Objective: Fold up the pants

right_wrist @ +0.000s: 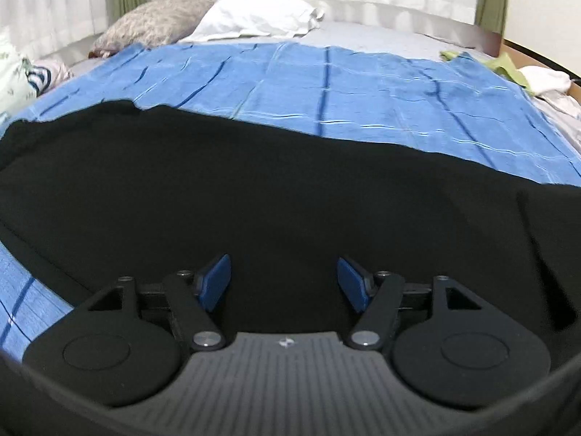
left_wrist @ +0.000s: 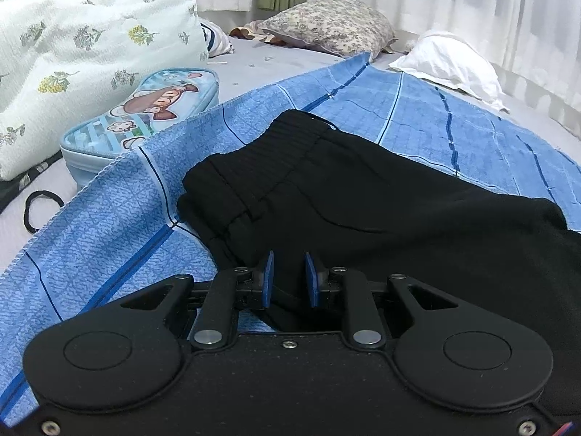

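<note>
Black pants (left_wrist: pixel 363 200) lie on a blue checked cloth (left_wrist: pixel 109 225) on a bed, the ribbed waistband (left_wrist: pixel 276 152) at the far left end. My left gripper (left_wrist: pixel 289 272) sits low at the near edge of the pants, its blue pads a narrow gap apart with black fabric between them. In the right wrist view the pants (right_wrist: pixel 254 189) fill the lower half over the blue cloth (right_wrist: pixel 326 83). My right gripper (right_wrist: pixel 284 276) is open wide, hovering over the black fabric and holding nothing.
A cartoon pencil case (left_wrist: pixel 145 116) and a floral quilt (left_wrist: pixel 72 54) lie left of the cloth. A patterned pillow (left_wrist: pixel 326 25) and a white pillow (left_wrist: pixel 454 61) sit by the curtains. Green and white clothes (right_wrist: pixel 526 72) lie at the far right.
</note>
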`<state>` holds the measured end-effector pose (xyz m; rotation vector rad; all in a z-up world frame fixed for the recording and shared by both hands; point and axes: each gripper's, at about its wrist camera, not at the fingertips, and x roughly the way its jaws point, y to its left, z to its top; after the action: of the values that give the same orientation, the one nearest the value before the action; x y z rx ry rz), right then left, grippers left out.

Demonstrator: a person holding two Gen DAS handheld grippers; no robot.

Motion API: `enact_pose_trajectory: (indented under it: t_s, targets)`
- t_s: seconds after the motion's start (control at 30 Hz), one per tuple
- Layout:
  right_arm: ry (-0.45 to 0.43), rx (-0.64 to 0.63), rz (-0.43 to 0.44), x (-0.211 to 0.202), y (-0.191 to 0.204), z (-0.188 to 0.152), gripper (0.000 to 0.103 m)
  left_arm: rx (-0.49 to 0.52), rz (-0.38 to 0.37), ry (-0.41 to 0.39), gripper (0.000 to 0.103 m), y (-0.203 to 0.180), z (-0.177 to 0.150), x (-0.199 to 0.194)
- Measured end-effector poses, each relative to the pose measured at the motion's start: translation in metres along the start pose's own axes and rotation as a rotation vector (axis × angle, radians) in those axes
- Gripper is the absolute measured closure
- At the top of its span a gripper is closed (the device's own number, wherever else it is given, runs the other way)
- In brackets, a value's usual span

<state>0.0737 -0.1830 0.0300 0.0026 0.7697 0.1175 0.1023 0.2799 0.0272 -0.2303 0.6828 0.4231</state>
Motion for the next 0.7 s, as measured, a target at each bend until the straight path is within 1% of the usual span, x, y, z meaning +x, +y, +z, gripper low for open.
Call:
enact_pose_trajectory:
  t_s: [0.07,0.1,0.23,0.3,0.33,0.4,0.5,0.53,0.57,0.63,0.7]
  targets:
    - [0.009,-0.001,-0.081,-0.002,-0.016,-0.002,0.028,-0.001,0.005,-0.001,0.082,-0.001,0.000,0.000]
    - [0.002,0.007,-0.103,-0.004,-0.028,-0.004,0.028,-0.005,0.006,-0.002,0.082,-0.001,0.000,0.000]
    - [0.000,0.115,-0.238,-0.014,-0.083,-0.012,0.027,-0.023,0.007,-0.004,0.082,0.000,-0.001,0.001]
    - [0.000,0.195,-0.315,-0.025,-0.114,-0.019,0.029,-0.022,0.009,-0.007,0.082,0.000,-0.001,0.000]
    - [-0.009,0.226,-0.329,-0.032,-0.130,-0.024,0.030,-0.020,0.008,-0.007,0.082,0.000,-0.001,0.000]
    - [-0.009,0.275,-0.394,-0.052,-0.157,-0.036,0.032,-0.013,0.011,-0.010,0.082,0.000,-0.002,0.000]
    - [-0.010,0.345,-0.470,-0.076,-0.188,-0.051,0.031,-0.010,0.015,-0.012,0.082,-0.001,-0.002,0.000]
    - [-0.013,0.372,-0.488,-0.084,-0.196,-0.057,0.031,-0.010,0.018,-0.014,0.082,-0.002,-0.002,0.000]
    - [-0.027,0.399,-0.478,-0.093,-0.204,-0.063,0.033,-0.008,0.022,-0.015,0.082,-0.003,-0.002,0.001]
    - [-0.062,0.447,-0.465,-0.110,-0.214,-0.071,0.032,-0.003,0.031,-0.018,0.082,-0.005,-0.003,0.001]
    - [-0.074,0.461,-0.493,-0.122,-0.216,-0.077,0.031,-0.002,0.037,-0.020,0.082,-0.007,-0.003,0.001]
